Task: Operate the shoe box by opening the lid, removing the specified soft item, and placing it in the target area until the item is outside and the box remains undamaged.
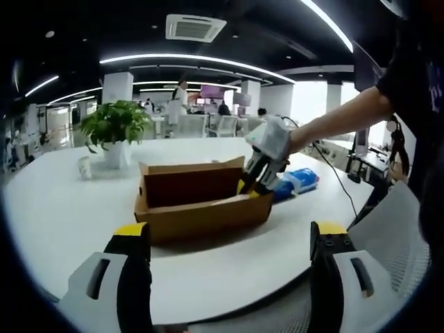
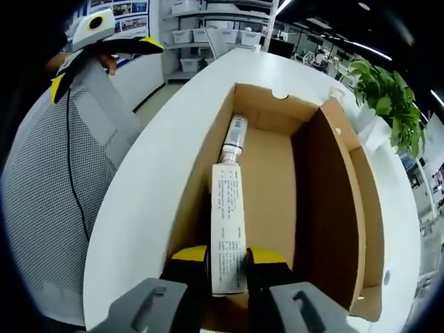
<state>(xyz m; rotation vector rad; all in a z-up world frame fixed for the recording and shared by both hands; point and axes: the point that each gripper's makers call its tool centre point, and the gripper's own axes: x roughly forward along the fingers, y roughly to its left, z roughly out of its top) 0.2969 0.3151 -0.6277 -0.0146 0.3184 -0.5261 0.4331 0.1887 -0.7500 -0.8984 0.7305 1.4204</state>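
Observation:
An open brown cardboard shoe box [image 1: 201, 208] lies on the white table, its lid [image 1: 191, 182] standing up at the back. My right gripper [image 1: 258, 173] reaches into the box's right end. In the right gripper view I look down into the box [image 2: 274, 180]; a long white printed pack with a tube-like far end [image 2: 227, 215] lies along its left wall. The right gripper [image 2: 227, 262] is shut on the near end of this pack. My left gripper [image 1: 230, 232] hangs open in front of the box, near the table's edge, with nothing between its jaws; it is the gripper [image 2: 104, 35] at the upper left.
A potted plant [image 1: 114, 128] and a small cup [image 1: 84, 166] stand left of the box. A blue packet [image 1: 300, 180] lies right of it. A mesh chair [image 2: 62, 180] sits at the table's [image 2: 139, 187] edge. A person's arm [image 1: 340, 118] holds the right gripper. Shelves and desks lie beyond.

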